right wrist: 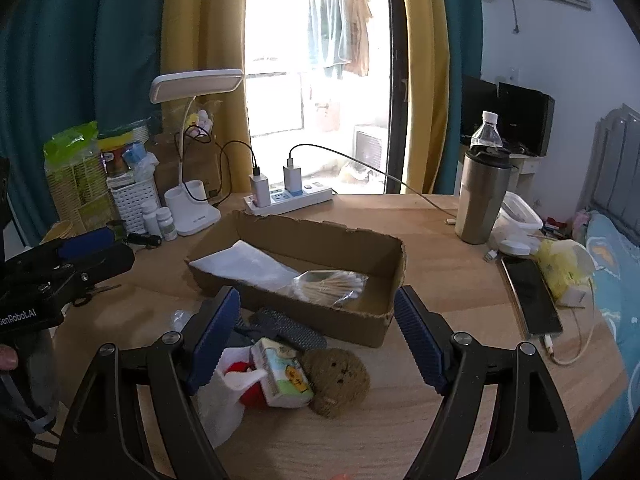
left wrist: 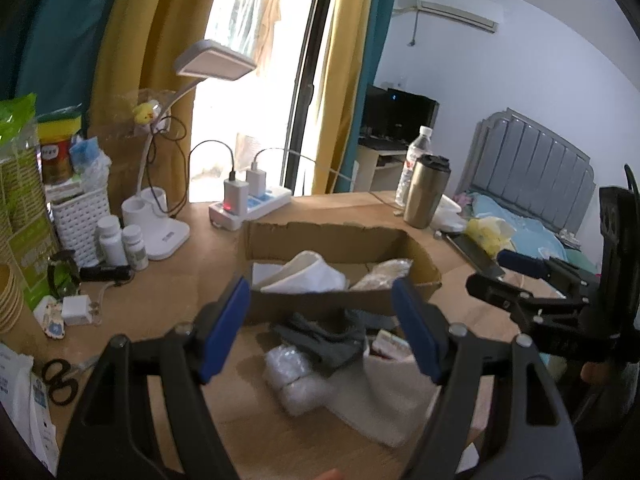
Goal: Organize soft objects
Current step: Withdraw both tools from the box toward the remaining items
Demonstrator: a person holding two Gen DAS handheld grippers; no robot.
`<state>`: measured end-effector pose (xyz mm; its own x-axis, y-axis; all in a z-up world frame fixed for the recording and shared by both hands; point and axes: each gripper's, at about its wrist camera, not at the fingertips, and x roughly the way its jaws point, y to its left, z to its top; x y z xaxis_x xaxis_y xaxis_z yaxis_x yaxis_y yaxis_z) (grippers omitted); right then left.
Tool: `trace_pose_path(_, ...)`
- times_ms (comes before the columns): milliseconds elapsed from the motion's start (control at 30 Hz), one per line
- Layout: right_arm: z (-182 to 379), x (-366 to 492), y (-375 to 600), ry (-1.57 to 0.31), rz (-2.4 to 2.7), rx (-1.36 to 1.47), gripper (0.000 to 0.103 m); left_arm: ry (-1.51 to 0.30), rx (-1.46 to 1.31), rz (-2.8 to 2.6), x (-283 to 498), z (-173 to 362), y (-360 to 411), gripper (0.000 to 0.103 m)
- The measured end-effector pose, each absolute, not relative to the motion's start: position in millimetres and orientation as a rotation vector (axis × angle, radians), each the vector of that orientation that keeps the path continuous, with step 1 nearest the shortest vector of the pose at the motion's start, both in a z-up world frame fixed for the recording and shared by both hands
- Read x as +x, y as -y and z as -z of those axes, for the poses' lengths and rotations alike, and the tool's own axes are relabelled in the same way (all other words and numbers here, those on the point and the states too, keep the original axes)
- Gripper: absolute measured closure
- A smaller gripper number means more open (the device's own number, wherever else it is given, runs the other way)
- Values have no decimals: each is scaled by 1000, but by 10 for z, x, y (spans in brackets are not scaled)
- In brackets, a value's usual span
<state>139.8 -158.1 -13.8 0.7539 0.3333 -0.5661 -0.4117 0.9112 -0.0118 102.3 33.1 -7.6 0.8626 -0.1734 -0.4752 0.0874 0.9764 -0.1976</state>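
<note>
Both grippers' fingers wide, empty. Risk: right gripper, lower centre, snags tissue pack with brown plush.

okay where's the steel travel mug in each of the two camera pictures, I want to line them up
Left wrist view: the steel travel mug stands right of centre, on the table behind the cardboard box, with a water bottle just behind it.
Right wrist view: the mug stands further right, beyond the box's far right corner.
Shared landmark: the white power strip behind the box.
</note>
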Motion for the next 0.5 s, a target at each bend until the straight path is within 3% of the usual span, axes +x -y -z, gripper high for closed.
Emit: trace_pose_path(500, 552, 1192, 1134, -702, -481, -192, 21, -630, -244, 93, 870, 619, -660, 28)
